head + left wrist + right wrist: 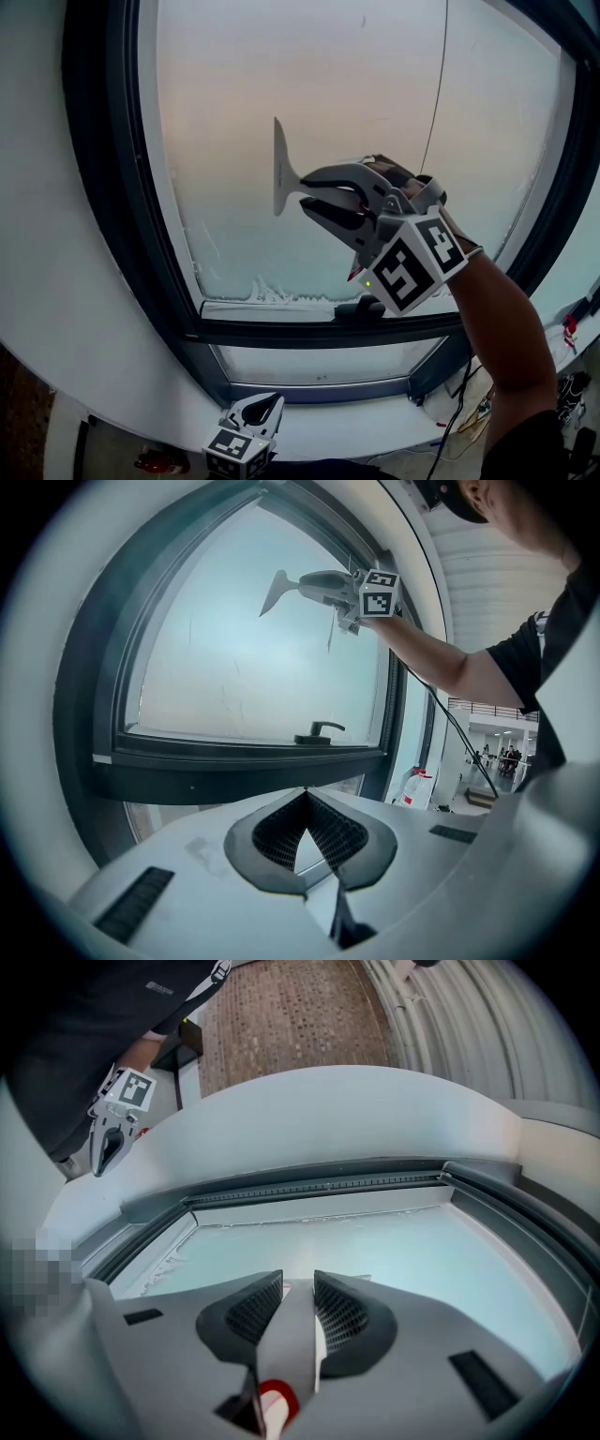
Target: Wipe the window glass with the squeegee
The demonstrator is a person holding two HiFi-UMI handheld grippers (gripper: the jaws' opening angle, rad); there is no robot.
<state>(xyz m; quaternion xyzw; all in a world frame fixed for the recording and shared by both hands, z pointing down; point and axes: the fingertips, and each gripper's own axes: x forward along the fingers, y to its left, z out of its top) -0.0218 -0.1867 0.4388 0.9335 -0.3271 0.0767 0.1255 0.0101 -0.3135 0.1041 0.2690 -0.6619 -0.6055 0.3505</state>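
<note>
Two grippers, one tool, one pane; my entries follow.

1. Right gripper (307,192): raised in front of the window glass (375,103). Its jaws are drawn narrow and clamped on the handle of the squeegee (278,169). In the right gripper view I see that handle wedged between the pads.

2. Squeegee: the blade projects past the jaw tips, to their left in the head view. Its long axis stands upright, about mid-pane. The edge faces the glass; I cannot tell whether it presses.

3. Soapy residue (272,292): a ragged band along the bottom edge of the pane, below the blade and well apart from it.

4. Left gripper (277,398): low by the sill (356,422), jaws together on nothing, far from the work. The right is the nearer hand by a wide margin.

Note: I judge an upright blade suits a sideways pull. Reaching the residue calls for lowering it first.
</note>
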